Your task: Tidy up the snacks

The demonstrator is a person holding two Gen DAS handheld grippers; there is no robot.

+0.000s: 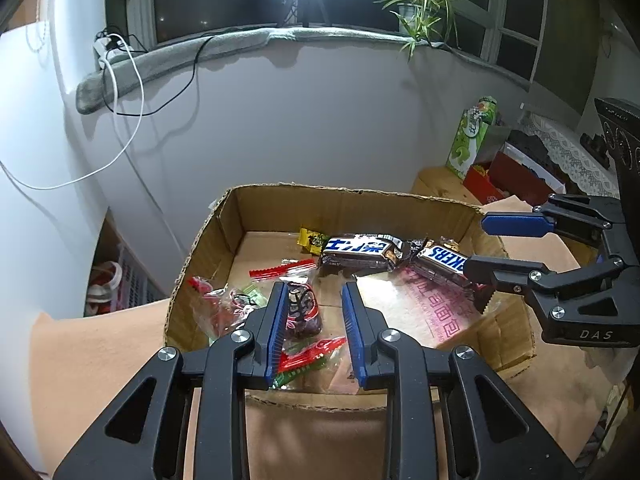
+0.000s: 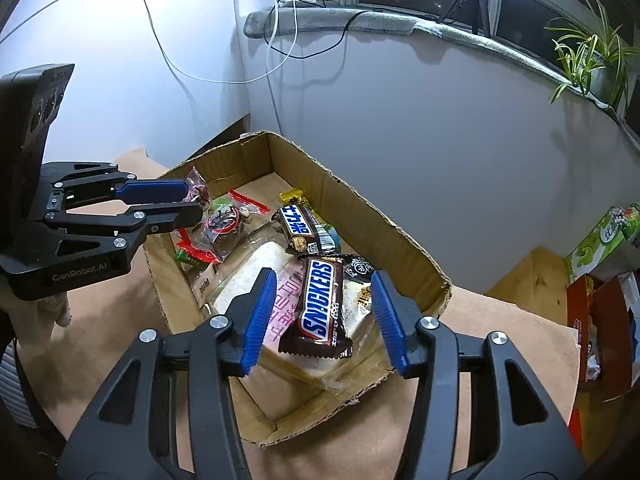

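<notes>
Right gripper [image 2: 322, 320] hangs jaws apart, Snickers bar [image 2: 320, 308] lying loose between them on the bread pack [image 2: 276, 280] in the cardboard box [image 2: 400, 240].

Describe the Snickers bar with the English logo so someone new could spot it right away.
Find the open cardboard box below the window wall. On the pale bread pack inside lies a brown Snickers bar, between the right gripper's blue pads. Its neighbouring bar carries Chinese lettering instead.
</notes>
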